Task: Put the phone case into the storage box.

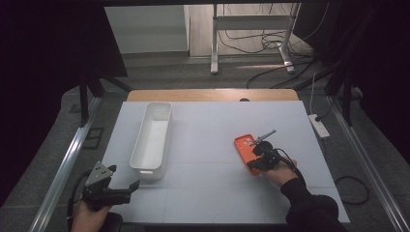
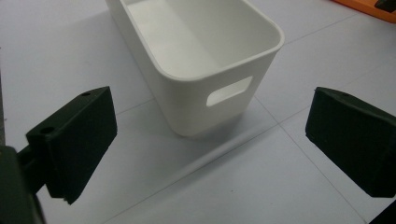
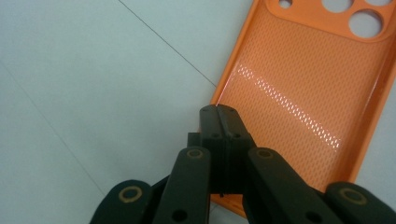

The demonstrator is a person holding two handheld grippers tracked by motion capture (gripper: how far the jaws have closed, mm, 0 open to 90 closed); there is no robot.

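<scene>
A: What is the right tool [image 3: 218,112] doing?

B: Its black jaws are pinched shut on the long edge of an orange phone case [image 3: 303,93], a glossy shell with a dimpled inside and round camera holes, near the tabletop's [image 1: 208,145] right edge.

A: And the left tool [image 2: 210,135]?

B: Spread wide, holding nothing, near the front-left corner, facing a smooth white plastic bin [image 2: 201,60] with a slot handle.

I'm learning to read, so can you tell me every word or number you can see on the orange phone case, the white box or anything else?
There are none to read.
Orange phone case: a dotted pattern and round holes, no letters.
White box: plain, with no label.
Table: only thin lines, no writing.
</scene>
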